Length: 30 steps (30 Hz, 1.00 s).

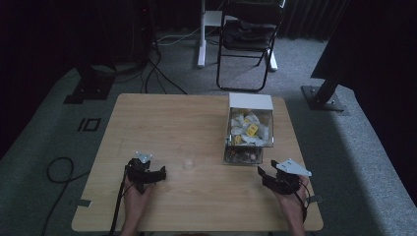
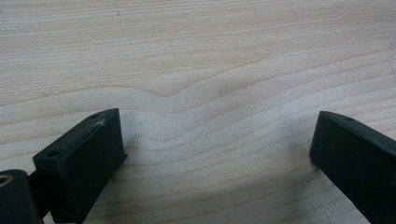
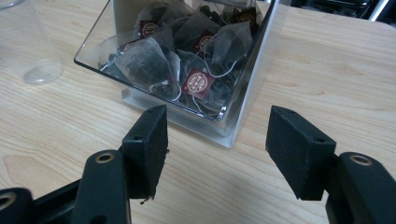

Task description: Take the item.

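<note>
Left gripper (image 1: 158,173) rests low over the table (image 1: 162,118) near its front left part, and its jaws stand wide apart with nothing but bare wood (image 2: 196,70) between them. To the right of it, well apart, a clear cup (image 1: 187,158) stands upright on the table, just left of the box (image 1: 250,129). This box is clear with a white lid part at the back, and it holds tea bags (image 3: 154,63) with small red tags. Further right, the right gripper (image 1: 265,176) sits near the front right part of the table and points toward the box. Its jaws are also spread, nothing is between the pads, and the box corner is just beyond them, not touching.
</note>
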{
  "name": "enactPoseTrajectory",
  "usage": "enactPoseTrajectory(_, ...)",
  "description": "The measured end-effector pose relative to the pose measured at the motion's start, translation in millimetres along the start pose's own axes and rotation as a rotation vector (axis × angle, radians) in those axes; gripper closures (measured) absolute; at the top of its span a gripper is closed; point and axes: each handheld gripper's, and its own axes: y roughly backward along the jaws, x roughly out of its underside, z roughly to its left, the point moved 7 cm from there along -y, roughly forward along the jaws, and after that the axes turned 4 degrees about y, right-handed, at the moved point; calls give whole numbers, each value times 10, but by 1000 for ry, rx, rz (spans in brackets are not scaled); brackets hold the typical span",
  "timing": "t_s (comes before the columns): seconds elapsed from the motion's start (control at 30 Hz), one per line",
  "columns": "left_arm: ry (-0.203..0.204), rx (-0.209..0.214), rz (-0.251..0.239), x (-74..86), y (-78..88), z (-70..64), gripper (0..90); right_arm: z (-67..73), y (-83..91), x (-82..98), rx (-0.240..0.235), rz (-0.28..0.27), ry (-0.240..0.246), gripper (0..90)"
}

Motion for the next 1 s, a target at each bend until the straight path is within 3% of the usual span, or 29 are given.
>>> enactPoseTrajectory(1.0, 0, 0, 0, 0, 0, 0, 36, 301, -92, -118, -62, -23, 68, 383)
